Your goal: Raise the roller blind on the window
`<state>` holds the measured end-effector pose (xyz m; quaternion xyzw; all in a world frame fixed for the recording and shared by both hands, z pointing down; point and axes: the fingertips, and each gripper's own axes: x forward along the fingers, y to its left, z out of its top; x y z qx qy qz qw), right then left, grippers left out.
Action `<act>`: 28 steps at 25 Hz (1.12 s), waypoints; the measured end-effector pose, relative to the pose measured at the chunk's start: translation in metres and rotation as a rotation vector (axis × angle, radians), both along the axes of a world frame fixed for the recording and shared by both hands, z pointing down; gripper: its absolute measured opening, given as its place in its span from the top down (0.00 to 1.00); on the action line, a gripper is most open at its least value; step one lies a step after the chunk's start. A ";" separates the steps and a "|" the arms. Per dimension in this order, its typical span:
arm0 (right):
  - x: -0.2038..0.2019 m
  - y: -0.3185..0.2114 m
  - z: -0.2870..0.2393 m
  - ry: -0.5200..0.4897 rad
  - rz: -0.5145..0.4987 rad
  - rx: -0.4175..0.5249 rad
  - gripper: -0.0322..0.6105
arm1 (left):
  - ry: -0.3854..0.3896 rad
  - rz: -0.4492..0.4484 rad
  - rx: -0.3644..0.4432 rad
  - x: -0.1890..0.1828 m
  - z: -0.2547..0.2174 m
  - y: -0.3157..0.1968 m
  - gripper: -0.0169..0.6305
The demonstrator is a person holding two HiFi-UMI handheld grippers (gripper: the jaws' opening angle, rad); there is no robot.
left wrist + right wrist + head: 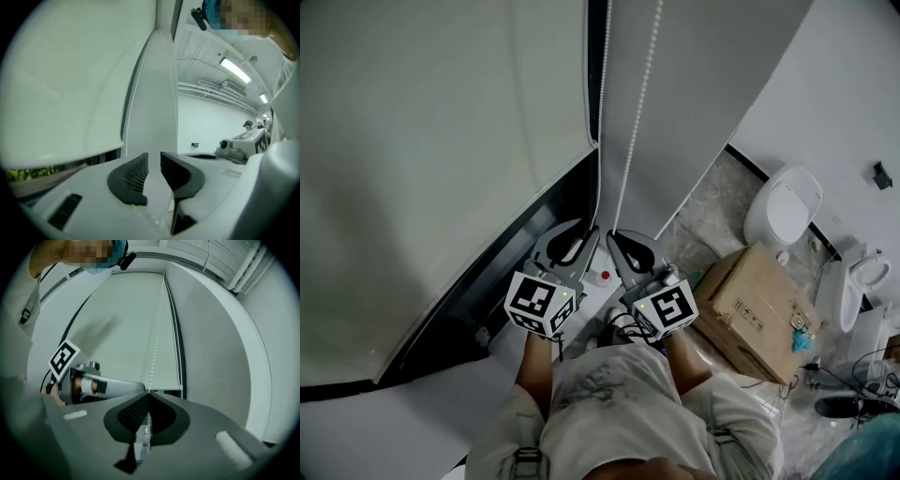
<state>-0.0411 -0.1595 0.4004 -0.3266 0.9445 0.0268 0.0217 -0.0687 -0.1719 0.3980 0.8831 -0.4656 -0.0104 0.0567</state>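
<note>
The white roller blind (pixel 441 169) covers most of the window, and its bottom edge (pixel 61 159) hangs just above my left gripper. Two strands of its bead chain (pixel 639 103) drop beside the blind's right edge. My right gripper (pixel 623 246) is shut on one strand; the beads (pixel 156 338) run straight down into its closed jaws (pixel 148 397). Close to its left, my left gripper (pixel 581 246) stands open with a narrow gap (pixel 154 161) and nothing between the pads. The other strand (pixel 602 84) passes near its tips.
A dark window frame (pixel 516 253) runs along the sill below the blind. On the floor to the right stand a cardboard box (pixel 759 314), a white toilet (pixel 783 206) and another white fixture (pixel 858 281). Cables (pixel 853 384) lie at the lower right.
</note>
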 end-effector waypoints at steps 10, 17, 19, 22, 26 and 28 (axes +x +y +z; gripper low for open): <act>0.002 -0.005 -0.014 -0.003 0.010 0.012 0.94 | 0.027 0.046 0.226 0.028 -0.119 -0.005 0.86; 0.006 -0.009 0.004 0.016 0.036 -0.032 0.94 | 0.045 0.085 0.261 0.034 -0.128 -0.007 0.87; 0.009 -0.010 0.003 0.017 0.042 -0.034 0.94 | 0.063 0.088 0.266 0.034 -0.130 -0.006 0.87; 0.010 -0.009 0.000 0.011 0.039 -0.011 0.94 | 0.085 0.089 0.279 0.034 -0.135 -0.003 0.87; 0.009 -0.009 -0.002 -0.013 0.024 0.019 0.94 | 0.084 0.096 0.291 0.036 -0.138 -0.001 0.87; 0.009 -0.010 -0.003 -0.011 0.028 0.027 0.94 | 0.078 0.101 0.292 0.039 -0.138 -0.002 0.87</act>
